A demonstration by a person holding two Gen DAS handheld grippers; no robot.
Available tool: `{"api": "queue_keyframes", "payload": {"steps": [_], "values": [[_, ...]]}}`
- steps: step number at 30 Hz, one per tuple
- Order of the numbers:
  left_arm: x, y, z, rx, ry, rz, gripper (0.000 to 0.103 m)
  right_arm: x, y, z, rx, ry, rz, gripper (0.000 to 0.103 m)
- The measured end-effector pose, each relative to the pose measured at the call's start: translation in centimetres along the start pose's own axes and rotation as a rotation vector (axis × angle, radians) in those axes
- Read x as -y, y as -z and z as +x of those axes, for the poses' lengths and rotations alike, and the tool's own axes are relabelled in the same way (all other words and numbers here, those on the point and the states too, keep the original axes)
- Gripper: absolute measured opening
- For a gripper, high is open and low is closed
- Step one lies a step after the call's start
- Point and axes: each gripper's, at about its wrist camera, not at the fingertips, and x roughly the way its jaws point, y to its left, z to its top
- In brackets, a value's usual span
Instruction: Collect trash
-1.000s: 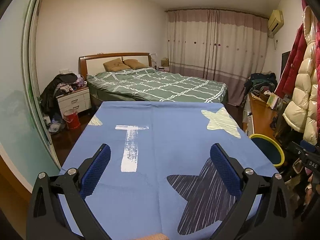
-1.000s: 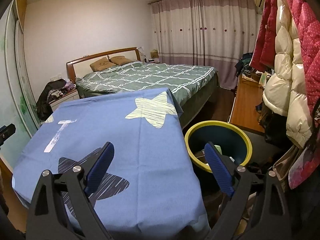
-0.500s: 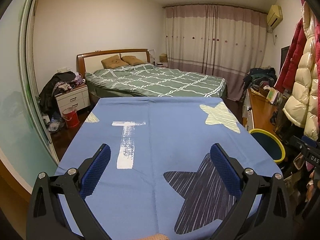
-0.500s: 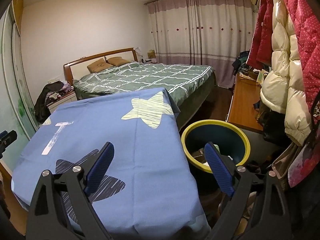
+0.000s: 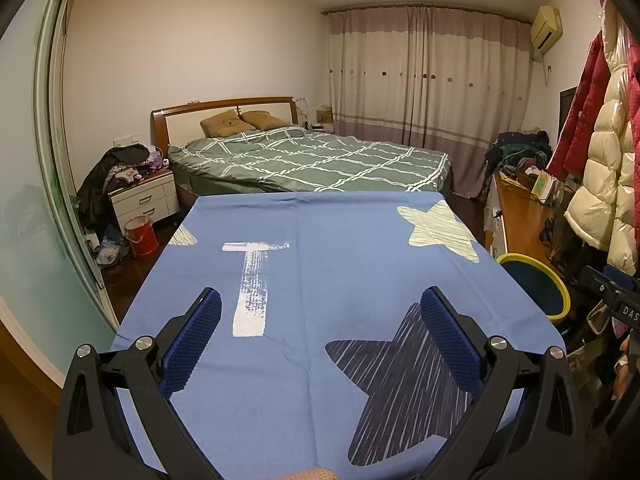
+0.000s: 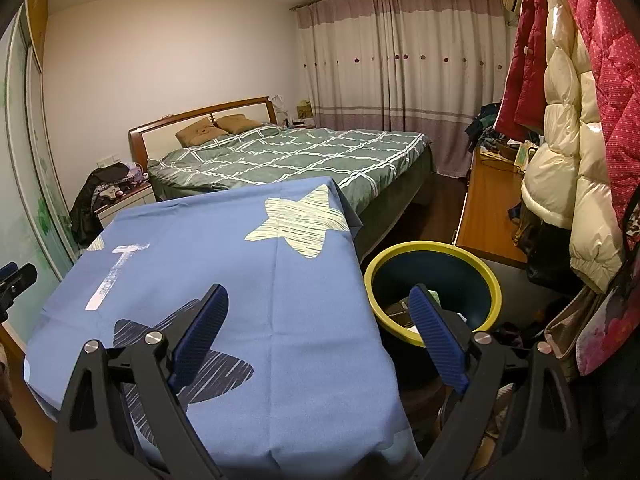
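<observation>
A dark blue bin with a yellow rim [image 6: 434, 282] stands on the floor just right of the table; some trash lies at its bottom. It also shows in the left wrist view [image 5: 534, 286]. The table carries a blue cloth with stars [image 5: 320, 280], also seen in the right wrist view [image 6: 224, 264]; no trash shows on it. My left gripper [image 5: 320, 316] is open and empty above the near part of the cloth. My right gripper [image 6: 318, 312] is open and empty above the table's right edge, its right finger over the bin.
A bed with a green checked cover [image 5: 316, 160] stands beyond the table. A nightstand with clothes [image 5: 140, 196] and a red bucket [image 5: 140, 236] are at left. Coats [image 6: 568, 120] hang at right over a wooden desk [image 6: 486, 204].
Both views have tilted and drawn back slightly, so the table and bin sit a little lower and farther. Both grippers stay open and empty.
</observation>
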Motion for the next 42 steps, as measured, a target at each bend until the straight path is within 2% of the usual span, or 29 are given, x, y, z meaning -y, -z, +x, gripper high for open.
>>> {"api": "queue_keyframes", "payload": {"steps": [21,42], "values": [[0.3,0.3,0.6,-0.018,0.013,0.0,0.098,-0.1,0.1,0.3,-0.007,-0.005,0.008,0.087],[0.5,0.7,1.6,-0.038,-0.005,0.004,0.098,-0.1,0.4,0.7,-0.016,-0.008,0.011,0.087]]}}
